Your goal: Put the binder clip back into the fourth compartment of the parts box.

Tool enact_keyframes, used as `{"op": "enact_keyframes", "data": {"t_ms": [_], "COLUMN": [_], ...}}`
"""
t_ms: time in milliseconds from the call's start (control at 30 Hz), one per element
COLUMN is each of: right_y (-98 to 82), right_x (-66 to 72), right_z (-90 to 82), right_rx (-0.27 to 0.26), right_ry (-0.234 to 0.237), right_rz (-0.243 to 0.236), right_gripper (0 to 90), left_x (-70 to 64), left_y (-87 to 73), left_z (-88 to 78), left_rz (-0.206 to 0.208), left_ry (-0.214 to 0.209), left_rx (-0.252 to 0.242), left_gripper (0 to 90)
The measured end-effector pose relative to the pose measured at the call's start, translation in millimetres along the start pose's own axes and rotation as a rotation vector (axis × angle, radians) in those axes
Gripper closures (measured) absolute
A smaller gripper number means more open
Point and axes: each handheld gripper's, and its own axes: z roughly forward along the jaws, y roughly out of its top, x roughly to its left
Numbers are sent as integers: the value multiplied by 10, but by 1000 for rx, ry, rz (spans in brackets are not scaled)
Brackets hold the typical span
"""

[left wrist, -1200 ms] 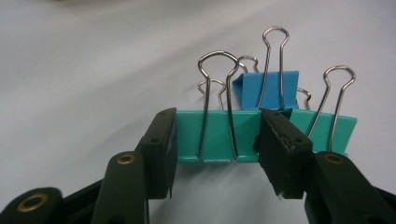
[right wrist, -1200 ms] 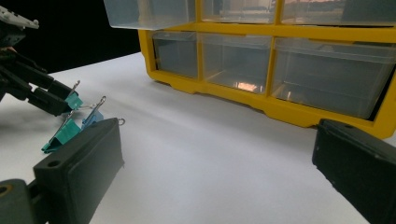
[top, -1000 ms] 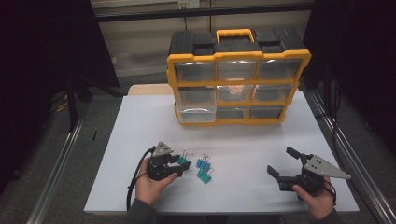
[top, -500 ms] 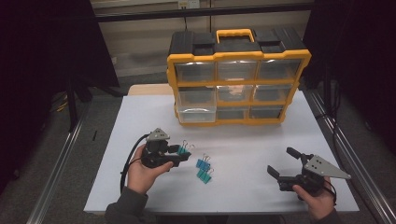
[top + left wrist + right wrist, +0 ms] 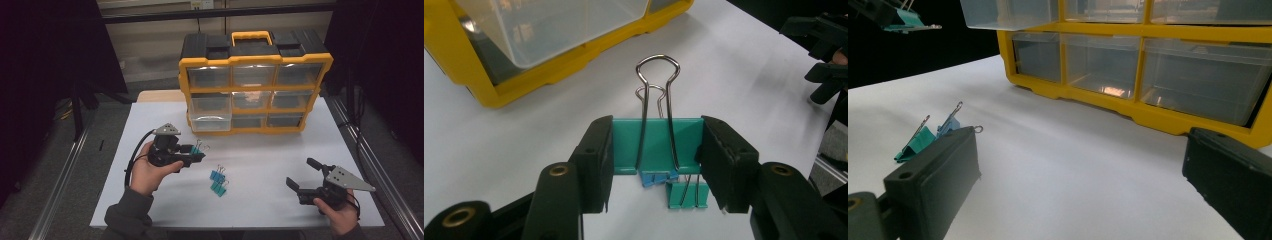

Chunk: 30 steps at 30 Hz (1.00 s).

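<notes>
One teal binder clip point(image 5: 656, 145) is pinched between the left hand-held gripper point(image 5: 192, 153) jaws, lifted above the desk point(image 5: 270, 165) middle. Two more clips point(image 5: 218, 181) are left lying below. Right hand-held gripper point(image 5: 303, 176) is gaping near the right front corner.

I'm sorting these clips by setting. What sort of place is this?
Probably a lab or test bench for recording handling tasks, not a home. A bare white table sits between dark curtains, holding just a yellow drawer organiser and binder clips, and a person works with hand-held tongs.
</notes>
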Motion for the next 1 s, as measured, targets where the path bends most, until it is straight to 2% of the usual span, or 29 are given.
{"op": "enact_keyframes", "data": {"t_ms": [300, 400, 567, 600, 633, 667, 700, 733, 767, 833, 1000], "right_y": [2, 1, -1, -2, -1, -1, -2, -2, -1, 0, -1], "right_x": [9, 6, 0, 0, 5, 4, 0, 1, 0, 5, 1], "right_z": [4, 3, 2, 2, 4, 3, 2, 1, 0, 2, 2], "right_rx": [-4, -3, 1, 1, 0, 1, 2, 1, 1, -2, 0], "right_ry": [-3, -6, 2, 1, -1, 0, 1, 2, 2, -4, 0], "right_rz": [10, 14, 1, 2, 10, 7, 2, 1, 2, 15, 5], "right_gripper": [11, 11, 11, 11, 11, 11, 11, 11, 11, 11, 11], "left_x": [-21, -39, -44, -39, -39, -42, -37, -44, -38, -37, -43], "left_y": [275, 351, 450, 475, 492, 516, 533, 559, 578, 623, 729], "left_z": [-74, -76, -79, -85, -79, -88, -87, -98, -103, -122, -154], "left_rz": [17, 26, 28, 38, 32, 35, 35, 25, 29, 45, 50], "left_ry": [-37, -26, -42, -36, -47, -37, -48, -39, -49, -35, -37], "left_rx": [19, 27, 33, 47, 39, 50, 44, 43, 39, 53, 56], "left_gripper": [501, 501, 501, 501, 501, 501, 501, 501, 500, 501, 501]}}
